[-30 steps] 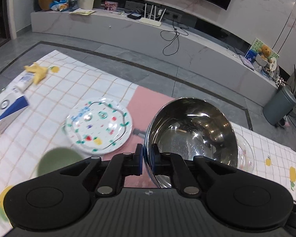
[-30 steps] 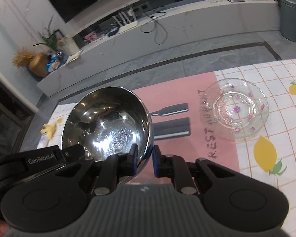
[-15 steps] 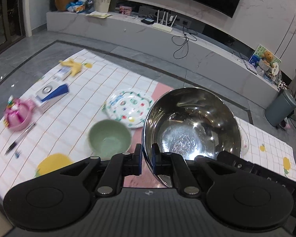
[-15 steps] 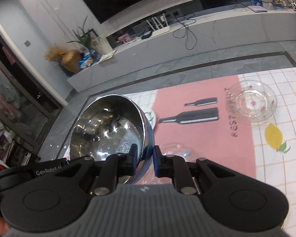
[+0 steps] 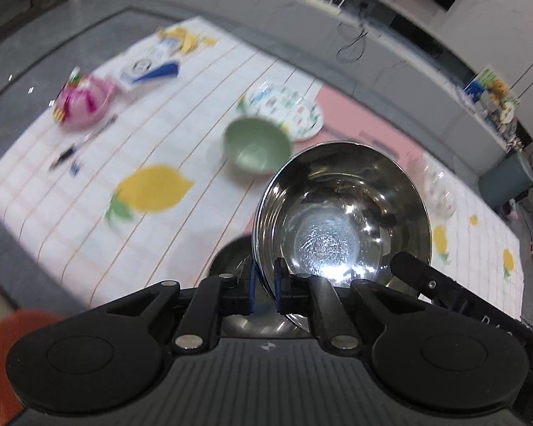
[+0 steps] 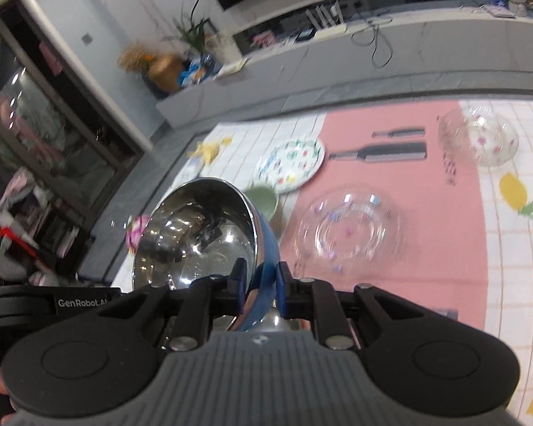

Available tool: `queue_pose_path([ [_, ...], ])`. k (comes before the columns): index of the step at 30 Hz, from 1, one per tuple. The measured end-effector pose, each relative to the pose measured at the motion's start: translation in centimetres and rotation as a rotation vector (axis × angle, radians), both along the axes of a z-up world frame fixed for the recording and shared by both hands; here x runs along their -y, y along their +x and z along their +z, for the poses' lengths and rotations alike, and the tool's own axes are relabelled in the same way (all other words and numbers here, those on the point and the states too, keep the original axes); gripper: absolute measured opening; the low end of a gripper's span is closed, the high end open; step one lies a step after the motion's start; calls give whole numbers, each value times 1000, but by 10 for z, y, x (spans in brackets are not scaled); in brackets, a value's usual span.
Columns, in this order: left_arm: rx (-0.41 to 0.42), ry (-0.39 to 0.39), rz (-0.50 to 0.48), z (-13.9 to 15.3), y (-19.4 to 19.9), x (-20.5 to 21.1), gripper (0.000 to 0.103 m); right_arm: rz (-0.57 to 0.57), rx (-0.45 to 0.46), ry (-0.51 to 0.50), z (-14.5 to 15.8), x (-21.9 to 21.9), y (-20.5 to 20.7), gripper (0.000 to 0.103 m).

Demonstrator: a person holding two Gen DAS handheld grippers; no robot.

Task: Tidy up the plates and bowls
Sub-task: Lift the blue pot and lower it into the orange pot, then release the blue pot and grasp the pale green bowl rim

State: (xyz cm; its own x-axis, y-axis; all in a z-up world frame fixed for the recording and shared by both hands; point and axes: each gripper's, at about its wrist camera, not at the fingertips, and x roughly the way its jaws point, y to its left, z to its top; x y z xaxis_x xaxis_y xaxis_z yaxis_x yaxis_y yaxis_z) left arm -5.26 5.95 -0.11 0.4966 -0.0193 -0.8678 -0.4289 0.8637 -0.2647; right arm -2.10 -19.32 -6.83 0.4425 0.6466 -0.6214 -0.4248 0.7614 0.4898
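Observation:
Both grippers hold one large steel bowl (image 5: 341, 220) by its rim, lifted above the table; it also shows in the right wrist view (image 6: 199, 238). My left gripper (image 5: 264, 289) is shut on its left rim, my right gripper (image 6: 261, 284) on its right rim. A second steel bowl (image 5: 231, 259) sits just below it. A green bowl (image 5: 256, 145) stands beside a white patterned plate (image 5: 284, 110). A clear glass plate (image 6: 348, 229) and a clear glass bowl (image 6: 479, 136) lie on the pink mat (image 6: 426, 195).
A pink toy (image 5: 83, 101), a blue-white box (image 5: 149, 69), a pen (image 5: 81, 142) and a yellow item (image 5: 184, 37) lie at the table's left. The near table edge (image 5: 25, 273) is close below. A grey bin (image 5: 508, 181) stands on the floor.
Both grippers have carried the steel bowl back and up toward the near left of the table; the green bowl and patterned plate now lie farther ahead, and a second steel bowl shows below.

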Motion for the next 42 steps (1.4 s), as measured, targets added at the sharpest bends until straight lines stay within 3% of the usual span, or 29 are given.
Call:
queue_pose_path([
  [12, -160, -87, 38, -39, -17, -18, 13, 97, -147, -56, -47, -19, 1, 15],
  [38, -256, -90, 57, -62, 3, -17, 13, 94, -144, -149, -66, -31, 10, 15],
  [42, -254, -90, 49, -62, 4, -17, 15, 99, -138, -151, -66, -32, 9, 20],
])
